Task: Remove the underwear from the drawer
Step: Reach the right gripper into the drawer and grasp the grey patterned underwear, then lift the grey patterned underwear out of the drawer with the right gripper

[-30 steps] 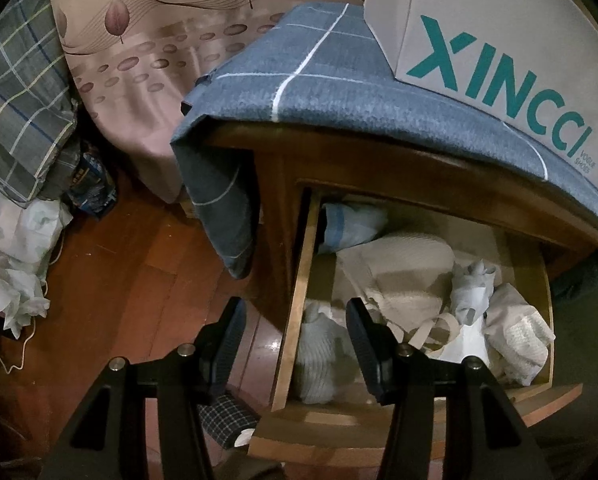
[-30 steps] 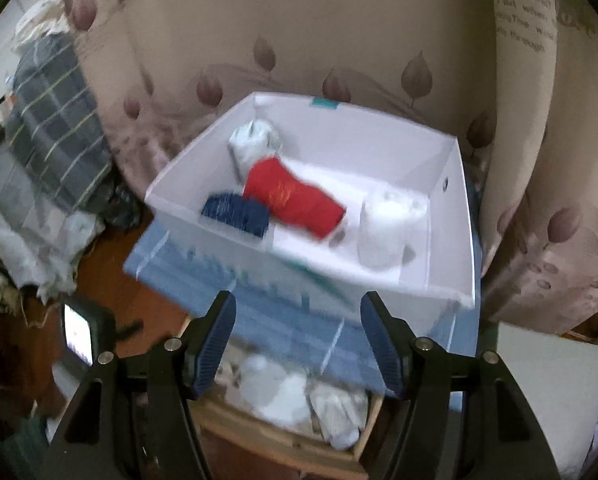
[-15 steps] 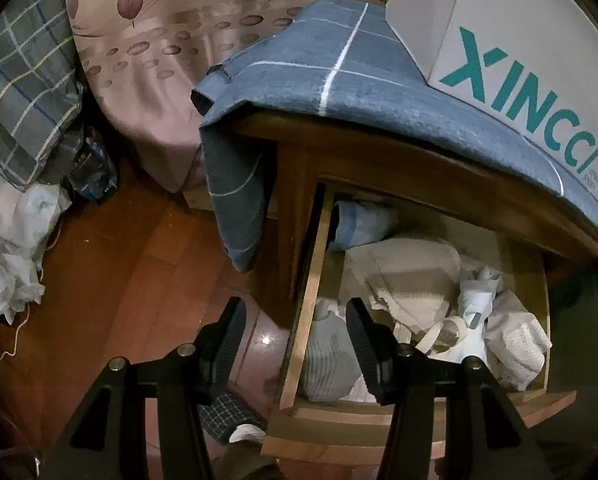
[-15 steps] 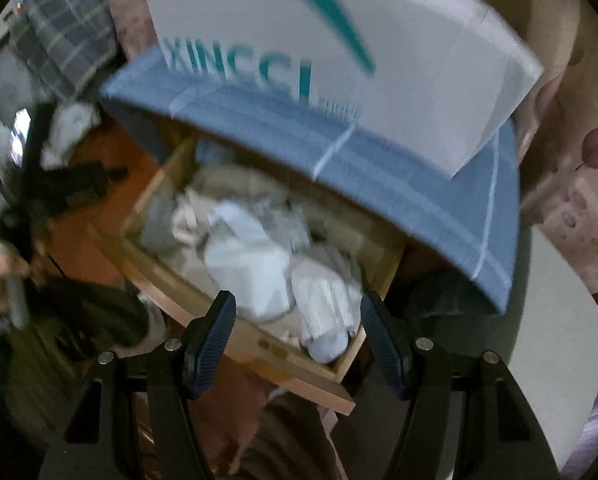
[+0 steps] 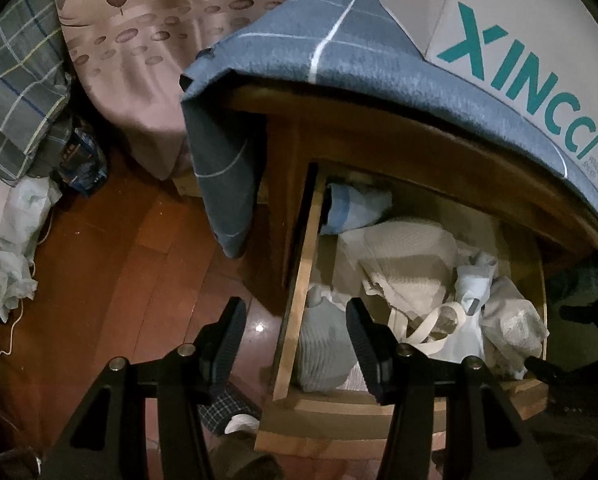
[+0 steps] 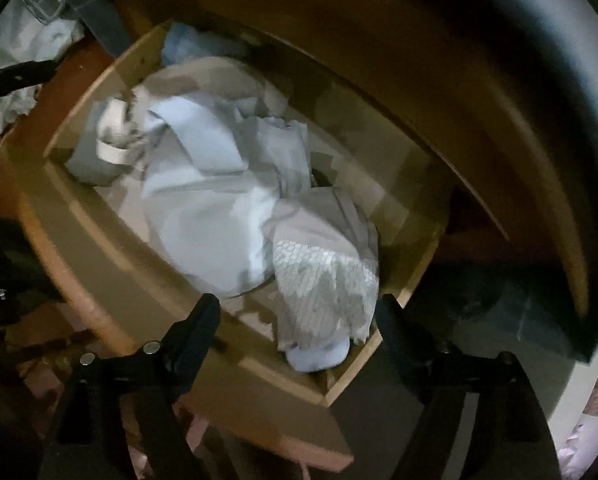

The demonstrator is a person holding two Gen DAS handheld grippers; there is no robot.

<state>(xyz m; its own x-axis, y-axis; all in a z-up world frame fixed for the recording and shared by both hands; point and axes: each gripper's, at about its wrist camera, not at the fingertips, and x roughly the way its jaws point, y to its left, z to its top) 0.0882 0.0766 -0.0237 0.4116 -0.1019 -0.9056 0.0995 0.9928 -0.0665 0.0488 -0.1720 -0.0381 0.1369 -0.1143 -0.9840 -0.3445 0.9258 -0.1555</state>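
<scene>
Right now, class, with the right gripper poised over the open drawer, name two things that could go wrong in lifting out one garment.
1. The garments lie tangled: the lacy grey piece under the open right gripper overlaps the pale blue one, so a pinch may drag up several.
2. The cream strap loop of the ribbed top could snag as cloth rises.
The left gripper, open, straddles the drawer side wall and might knock it.

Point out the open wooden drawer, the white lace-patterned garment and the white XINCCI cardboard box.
open wooden drawer (image 5: 299, 280), left wrist view, left side wall.
white lace-patterned garment (image 6: 323, 276), right wrist view, lace panel.
white XINCCI cardboard box (image 5: 515, 68), left wrist view, printed side.
</scene>
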